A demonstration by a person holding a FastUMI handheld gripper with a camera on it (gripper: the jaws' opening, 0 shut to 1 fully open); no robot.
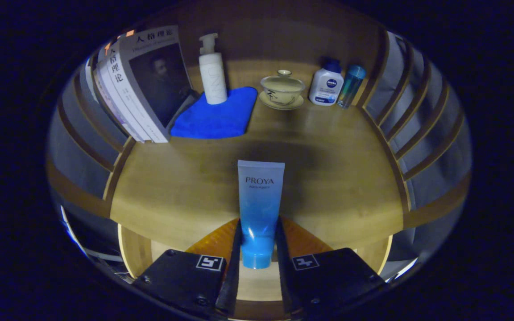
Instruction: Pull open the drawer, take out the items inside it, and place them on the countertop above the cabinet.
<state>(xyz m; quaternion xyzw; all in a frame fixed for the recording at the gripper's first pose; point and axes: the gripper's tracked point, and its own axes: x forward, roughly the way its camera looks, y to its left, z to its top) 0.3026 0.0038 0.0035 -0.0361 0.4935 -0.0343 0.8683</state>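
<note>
I see my gripper (258,249) squeezing a blue tube (259,209). Both fingers (234,254) press on its lower end, one on each side. The cap of the tube points back toward me. The flat end points away, out over the wooden countertop (337,178). I cannot tell if the tube touches the wood or hangs just above it.

Below the front edge of the countertop, under my fingers, I see a lighter wooden space. I cannot tell if that is the drawer.

Far beyond the fingers, at the back of the countertop, more things stand. A row of books (141,89) leans on the left. Next to the books lies a blue cloth (214,118). A white pump bottle (212,71) stands on the cloth. To the right of the cloth sits a lidded tea cup (282,89) on a saucer. Further right stand a small white bottle (327,84) and a thin blue bottle (350,85), just beside each other.
</note>
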